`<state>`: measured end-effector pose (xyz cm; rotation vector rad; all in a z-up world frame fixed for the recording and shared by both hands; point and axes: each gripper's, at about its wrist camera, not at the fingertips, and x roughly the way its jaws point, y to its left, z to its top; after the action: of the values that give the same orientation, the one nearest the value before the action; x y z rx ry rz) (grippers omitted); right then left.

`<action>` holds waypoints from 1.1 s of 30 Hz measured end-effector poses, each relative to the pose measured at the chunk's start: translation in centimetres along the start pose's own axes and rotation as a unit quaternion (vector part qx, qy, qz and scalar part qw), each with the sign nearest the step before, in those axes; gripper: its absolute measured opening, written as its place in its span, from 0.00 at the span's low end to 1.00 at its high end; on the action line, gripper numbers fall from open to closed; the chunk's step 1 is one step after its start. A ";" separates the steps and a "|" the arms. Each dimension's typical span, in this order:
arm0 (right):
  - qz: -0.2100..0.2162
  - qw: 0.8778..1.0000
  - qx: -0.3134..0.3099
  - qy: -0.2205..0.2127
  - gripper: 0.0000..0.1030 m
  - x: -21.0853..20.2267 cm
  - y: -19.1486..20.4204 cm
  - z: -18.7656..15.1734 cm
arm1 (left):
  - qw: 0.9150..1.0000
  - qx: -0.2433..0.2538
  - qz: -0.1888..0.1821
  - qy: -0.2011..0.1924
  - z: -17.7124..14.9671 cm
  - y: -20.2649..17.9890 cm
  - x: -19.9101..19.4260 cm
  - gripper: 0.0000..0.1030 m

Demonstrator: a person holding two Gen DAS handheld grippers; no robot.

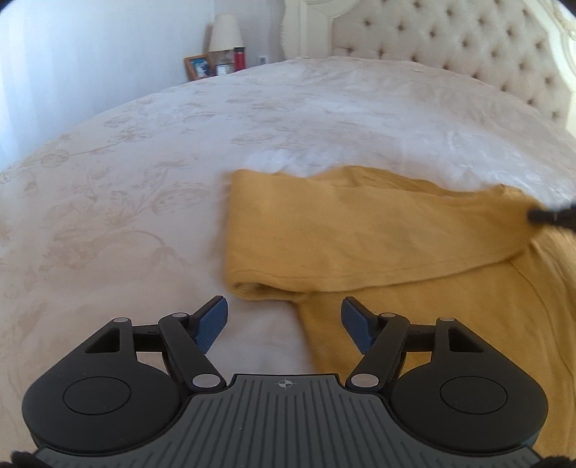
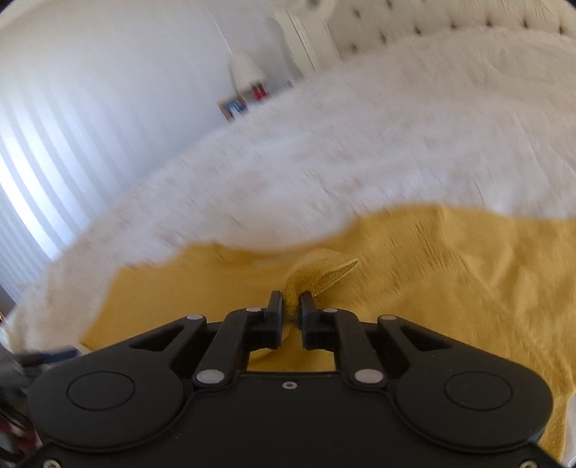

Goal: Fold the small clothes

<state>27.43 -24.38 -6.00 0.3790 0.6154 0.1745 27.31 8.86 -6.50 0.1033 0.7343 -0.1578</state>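
Observation:
A mustard-yellow garment (image 1: 360,234) lies on the cream bedspread, one part folded across the rest. My left gripper (image 1: 284,316) is open and empty, low over the bed just short of the garment's near folded edge. My right gripper (image 2: 291,298) is shut on a pinched fold of the yellow garment (image 2: 432,270) and lifts that bit of cloth. The right gripper's dark tip (image 1: 550,216) shows at the right edge of the left wrist view, holding the far corner of the folded part.
The bed (image 1: 144,162) has a floral cream cover and a tufted headboard (image 1: 468,46) at the back. A nightstand at the far left holds a lamp (image 1: 225,34), a picture frame (image 1: 198,66) and a red bottle (image 1: 239,57). The right wrist view is motion-blurred.

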 end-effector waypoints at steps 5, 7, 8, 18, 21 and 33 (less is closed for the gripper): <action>0.004 0.998 -0.008 -0.061 0.16 -4.9 0.9 3.1 | 1.000 0.013 0.010 0.006 0.3 -0.8 1.2 0.67; -0.025 0.997 -0.004 -0.070 0.16 -6.0 -0.1 4.0 | 1.000 0.013 0.021 0.005 0.4 -0.8 1.6 0.67; -0.046 0.997 -0.008 -0.067 0.16 -6.3 -0.7 4.2 | 1.000 0.011 0.027 0.006 0.5 -0.7 1.9 0.67; -0.132 0.991 0.002 0.031 0.19 -3.3 -6.1 1.5 | 0.997 0.012 0.066 0.028 0.6 0.8 2.7 0.69; -0.157 0.986 0.001 0.058 0.28 -3.1 -6.8 0.2 | 0.996 0.024 0.077 0.036 0.8 0.9 2.2 0.68; -0.164 0.986 -0.024 -0.004 0.67 -8.4 -5.8 -2.3 | 0.998 0.003 0.048 -0.050 4.1 -2.2 -0.3 0.76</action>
<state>19.55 -31.34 -5.59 0.2274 0.6563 -0.1280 29.41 6.14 -3.36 0.1353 0.6283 -0.0726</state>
